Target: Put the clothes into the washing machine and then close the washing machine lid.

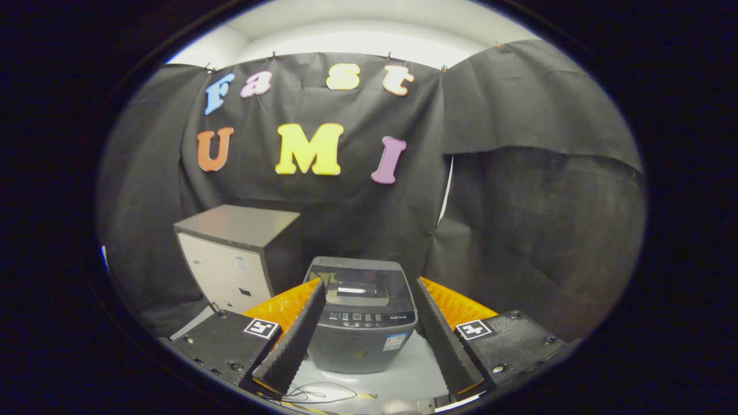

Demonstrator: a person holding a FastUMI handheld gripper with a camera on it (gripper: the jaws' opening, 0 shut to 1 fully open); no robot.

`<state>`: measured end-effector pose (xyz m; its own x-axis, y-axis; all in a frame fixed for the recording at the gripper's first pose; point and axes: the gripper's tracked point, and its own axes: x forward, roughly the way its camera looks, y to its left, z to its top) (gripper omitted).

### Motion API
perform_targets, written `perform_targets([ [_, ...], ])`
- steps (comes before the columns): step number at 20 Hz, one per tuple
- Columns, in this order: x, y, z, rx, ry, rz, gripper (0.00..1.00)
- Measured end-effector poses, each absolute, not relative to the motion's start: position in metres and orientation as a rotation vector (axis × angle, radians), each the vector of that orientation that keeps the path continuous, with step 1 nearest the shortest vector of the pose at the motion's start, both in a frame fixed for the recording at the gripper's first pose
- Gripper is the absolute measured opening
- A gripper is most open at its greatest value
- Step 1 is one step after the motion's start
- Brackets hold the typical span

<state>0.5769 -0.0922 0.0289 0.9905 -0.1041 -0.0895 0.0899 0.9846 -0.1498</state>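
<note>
a small grey washing machine (362, 314) is seen standing on a pale tabletop (412, 377), squarely ahead of the gripper (369, 323) and framed between its two fingers, its lid (357, 282) lying flat over the tub and its control panel (369, 318) turned toward the camera, a placement that is judged to give easy reach from the front. whether the lid is fully latched cannot be told from this angle. no clothes are made out on the tabletop or between the fingers, so the stage of the task is hard to judge; the loading may be finished, or the garment may lie out of sight. the tongs are held wide open, spread to either side of the machine with nothing gripped and no contact made, a stance taken to suit either an approach or a pause with the machine centred. a grey-topped cabinet (233, 259) with a pale front is placed just beside the machine, a little further back, and is thought to play no part in the job. thin dark cables (314, 395) are left trailing on the tabletop close under the fingers, where a snag could be risked on a low pass. the whole is backed by the booth's black cloth wall (519, 230).
</note>
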Motion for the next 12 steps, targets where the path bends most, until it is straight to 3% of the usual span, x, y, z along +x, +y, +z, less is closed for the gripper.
perform_targets([
  [12,0.526,-0.068,0.043,-0.032,-0.009,-0.066,1.00],
])
